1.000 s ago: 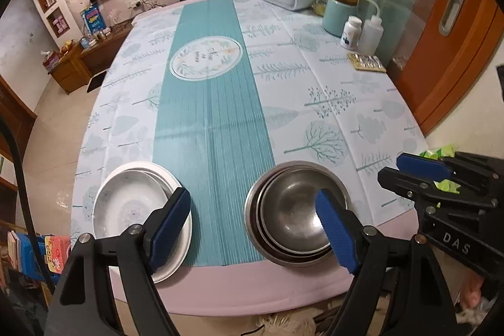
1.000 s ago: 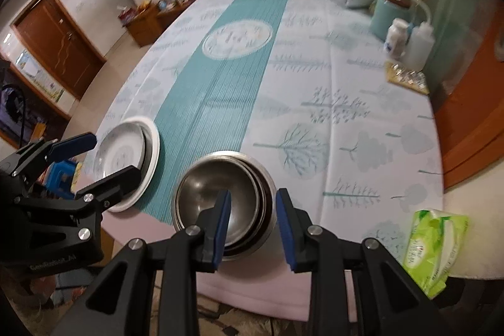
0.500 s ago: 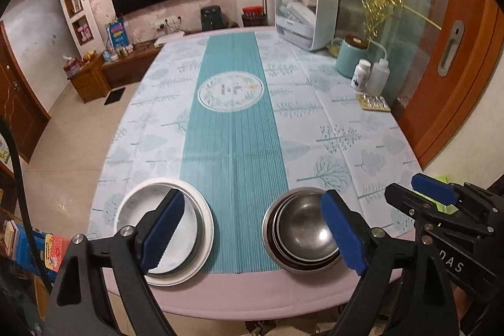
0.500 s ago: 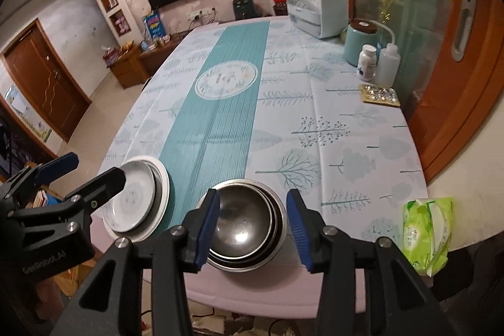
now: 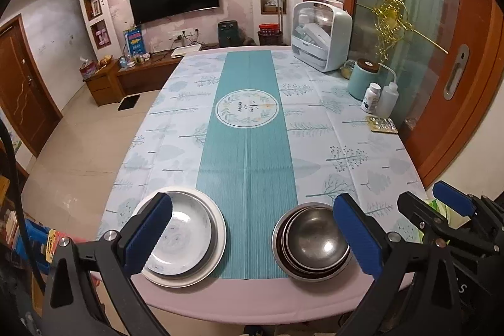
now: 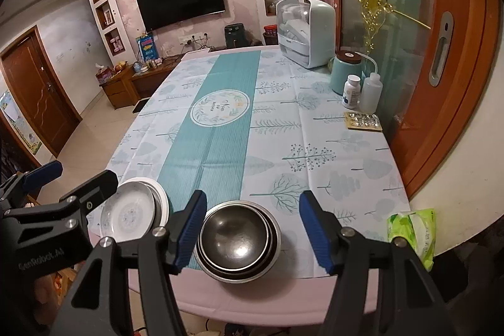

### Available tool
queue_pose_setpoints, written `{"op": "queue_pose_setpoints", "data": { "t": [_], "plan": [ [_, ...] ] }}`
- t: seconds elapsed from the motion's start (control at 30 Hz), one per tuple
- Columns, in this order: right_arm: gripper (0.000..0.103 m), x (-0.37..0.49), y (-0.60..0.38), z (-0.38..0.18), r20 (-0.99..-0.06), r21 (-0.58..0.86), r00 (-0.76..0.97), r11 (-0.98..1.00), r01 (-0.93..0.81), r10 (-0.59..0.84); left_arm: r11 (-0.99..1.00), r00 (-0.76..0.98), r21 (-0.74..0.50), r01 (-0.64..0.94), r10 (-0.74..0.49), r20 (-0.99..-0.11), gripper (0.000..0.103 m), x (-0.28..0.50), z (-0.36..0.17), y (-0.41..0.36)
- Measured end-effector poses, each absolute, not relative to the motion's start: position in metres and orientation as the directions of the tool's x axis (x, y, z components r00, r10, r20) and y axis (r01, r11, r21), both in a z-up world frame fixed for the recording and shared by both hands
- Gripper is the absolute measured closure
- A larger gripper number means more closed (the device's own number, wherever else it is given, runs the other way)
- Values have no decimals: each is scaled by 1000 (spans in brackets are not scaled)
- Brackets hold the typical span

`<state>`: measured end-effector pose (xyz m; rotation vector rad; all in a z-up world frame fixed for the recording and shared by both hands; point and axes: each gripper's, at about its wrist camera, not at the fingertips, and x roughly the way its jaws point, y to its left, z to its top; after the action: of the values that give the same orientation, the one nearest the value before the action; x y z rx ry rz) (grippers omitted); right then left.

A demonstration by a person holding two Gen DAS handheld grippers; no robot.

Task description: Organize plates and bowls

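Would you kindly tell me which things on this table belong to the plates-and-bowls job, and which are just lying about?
Job:
stacked plates
nested steel bowls

Lying about:
dish cabinet
teal canister
pill bottle
squeeze bottle
blister packs
tissue pack

You are looking at a surface carrying a pale dish cabinet at its far right corner; a teal canister, pill bottle, squeeze bottle and blister packs are lining its right edge.

Both wrist views face across the table, sharing it
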<state>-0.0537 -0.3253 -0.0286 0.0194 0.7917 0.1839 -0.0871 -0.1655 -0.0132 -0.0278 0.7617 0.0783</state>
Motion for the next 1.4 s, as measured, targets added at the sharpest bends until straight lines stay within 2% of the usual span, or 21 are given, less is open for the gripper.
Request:
{"op": "queue_pose_setpoints", "data": {
  "t": [1.4],
  "plan": [
    [41,-57,-319,-23,-696,56,702,986,-156,151,994,688,8,-108,81,-721,1,-82,-26,-155]
  ]
}}
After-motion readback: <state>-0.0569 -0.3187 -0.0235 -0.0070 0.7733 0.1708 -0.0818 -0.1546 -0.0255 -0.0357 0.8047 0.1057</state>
